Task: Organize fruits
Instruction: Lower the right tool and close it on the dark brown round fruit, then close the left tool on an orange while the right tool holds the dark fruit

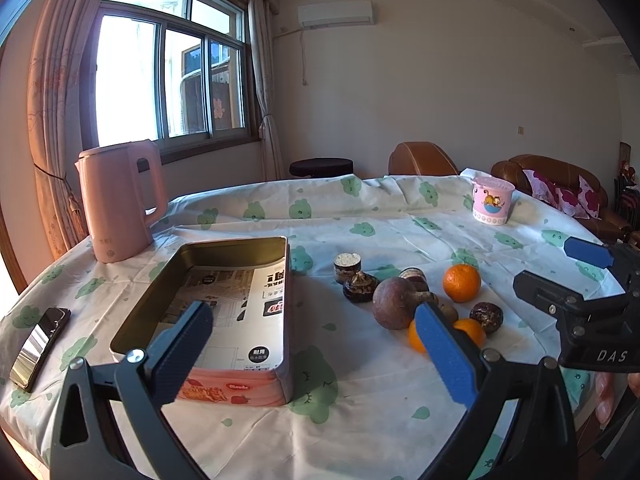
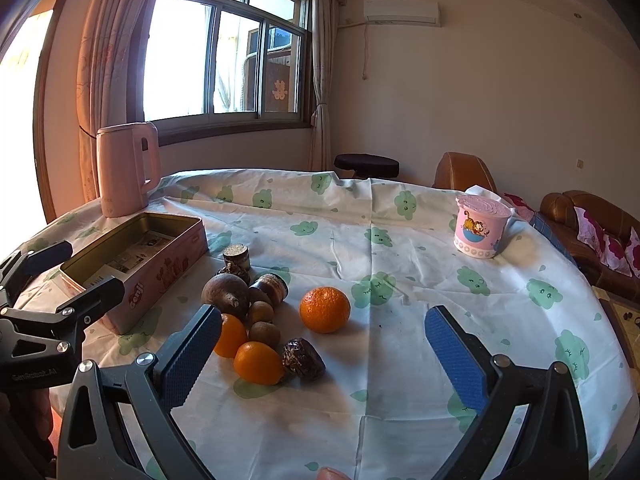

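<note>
Three oranges (image 2: 325,309) beside open pink tin (image 1: 224,312) — left gripper (image 1: 316,344), right gripper (image 2: 324,344), jaws apart, empty.

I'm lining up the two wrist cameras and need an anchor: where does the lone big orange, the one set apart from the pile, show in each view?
Left wrist view: the big orange sits right of centre, at the far right edge of the fruit pile.
Right wrist view: the big orange sits near centre, just right of the pile.
Shared landmark: the pink kettle stands at the table's far left in both.
</note>
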Motion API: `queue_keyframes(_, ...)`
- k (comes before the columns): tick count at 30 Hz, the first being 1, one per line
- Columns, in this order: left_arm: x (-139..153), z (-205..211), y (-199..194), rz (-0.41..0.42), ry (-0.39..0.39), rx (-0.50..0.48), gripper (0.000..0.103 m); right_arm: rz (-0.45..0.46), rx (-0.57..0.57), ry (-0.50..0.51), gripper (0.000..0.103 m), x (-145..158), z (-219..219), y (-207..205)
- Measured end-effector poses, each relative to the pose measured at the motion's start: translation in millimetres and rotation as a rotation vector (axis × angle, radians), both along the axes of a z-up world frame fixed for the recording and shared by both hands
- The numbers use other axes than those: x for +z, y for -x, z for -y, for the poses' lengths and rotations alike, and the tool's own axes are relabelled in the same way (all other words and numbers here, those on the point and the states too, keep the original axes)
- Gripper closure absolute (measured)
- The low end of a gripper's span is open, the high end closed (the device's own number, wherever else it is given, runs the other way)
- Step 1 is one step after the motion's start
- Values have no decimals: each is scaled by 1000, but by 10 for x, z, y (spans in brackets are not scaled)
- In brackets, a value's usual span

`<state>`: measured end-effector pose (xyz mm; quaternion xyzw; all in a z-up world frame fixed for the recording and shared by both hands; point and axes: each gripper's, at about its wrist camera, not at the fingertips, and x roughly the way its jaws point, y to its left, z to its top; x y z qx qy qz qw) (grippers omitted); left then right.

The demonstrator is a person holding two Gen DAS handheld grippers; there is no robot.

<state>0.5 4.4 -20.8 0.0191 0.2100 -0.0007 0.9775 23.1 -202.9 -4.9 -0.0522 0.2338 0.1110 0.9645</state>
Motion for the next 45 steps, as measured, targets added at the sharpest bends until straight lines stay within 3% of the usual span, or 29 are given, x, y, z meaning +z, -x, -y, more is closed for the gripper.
queue_keyframes(8,-27,5,-51,-21,-4,0,0,-21,-3,-14,2,-94,70,-67)
queue_keyframes(14,-101,19,-128,-49,-6,-2,0,-60,-8,-1,20,-229,141,-136)
queue_keyframes(16,-131,33,-152,-60,-6,-8,0,-77,-8,1,20,-273,163,-164)
queue_keyframes(23,-167,131,-191,-84,-4,-50,0,-133,20,10,36,-392,163,-244)
queue_keyframes(28,-177,204,-233,-105,19,-103,1,-163,58,17,39,-441,97,-287)
queue_keyframes(32,-191,284,-277,-133,15,-146,11,-197,74,36,50,-489,22,-337)
queue_keyframes(37,-215,425,-368,-184,5,-215,16,-252,77,43,53,-540,13,-435)
queue_keyframes(40,-240,521,-461,-228,-12,-247,26,-280,94,46,64,-564,1,-480)
queue_keyframes(45,-304,583,-649,-296,1,-273,36,-290,100,20,65,-580,48,-473)
